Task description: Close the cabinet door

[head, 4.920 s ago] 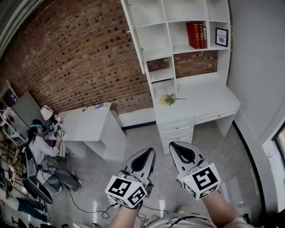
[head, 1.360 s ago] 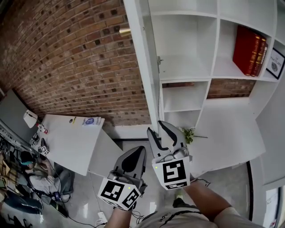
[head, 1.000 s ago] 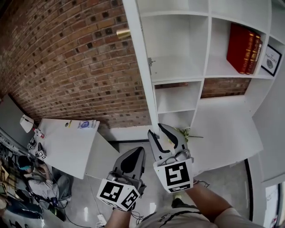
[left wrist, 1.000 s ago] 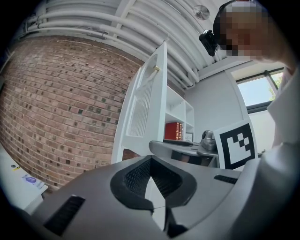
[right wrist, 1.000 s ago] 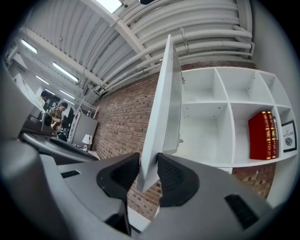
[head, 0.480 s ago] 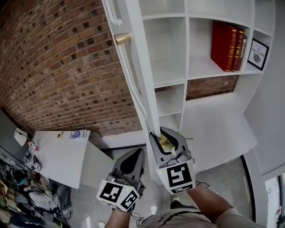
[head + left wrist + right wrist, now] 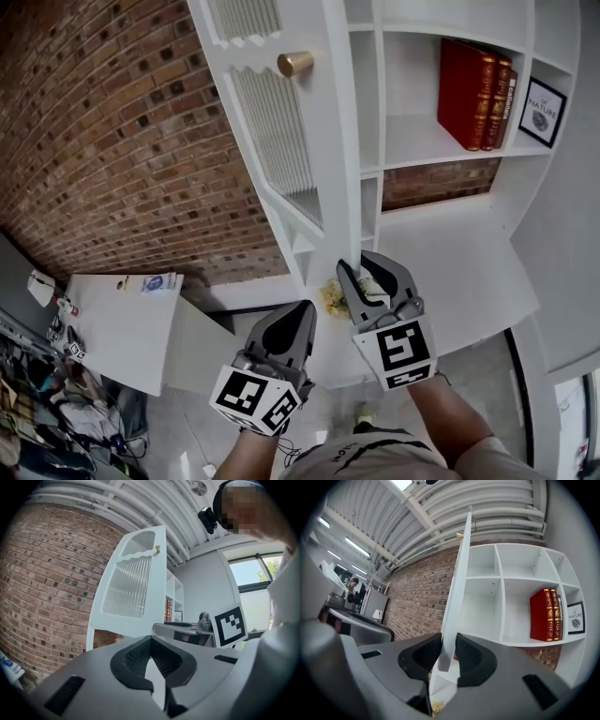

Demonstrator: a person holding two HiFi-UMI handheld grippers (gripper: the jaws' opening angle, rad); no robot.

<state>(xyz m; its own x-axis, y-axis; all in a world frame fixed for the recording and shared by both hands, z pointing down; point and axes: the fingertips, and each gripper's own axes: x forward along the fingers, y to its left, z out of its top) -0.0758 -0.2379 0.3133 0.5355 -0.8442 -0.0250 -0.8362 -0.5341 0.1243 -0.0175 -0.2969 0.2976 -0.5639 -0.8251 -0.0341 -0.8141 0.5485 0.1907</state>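
Note:
The white cabinet door (image 7: 281, 141), with a ribbed glass panel and a brass knob (image 7: 295, 64), stands partly open in front of the shelf unit (image 7: 412, 141). My right gripper (image 7: 362, 267) holds the door's lower free edge: in the right gripper view that edge (image 7: 457, 597) runs between both pads. Its jaws have just been closing on it. My left gripper (image 7: 302, 309) hangs lower and to the left, shut and empty, apart from the door. In the left gripper view the door (image 7: 131, 588) stands ahead of its jaws (image 7: 150, 641).
Red books (image 7: 473, 89) and a small framed print (image 7: 541, 111) sit on the right-hand shelves. A white desk top (image 7: 459, 272) lies below them, with a small plant (image 7: 333, 298) by my grippers. A brick wall (image 7: 112, 141) and a white table (image 7: 122, 319) are to the left.
The door has swung from nearly edge-on to showing its ribbed face, its free edge now nearer the shelves. Both grippers have moved right, the right one with the edge between its jaws.

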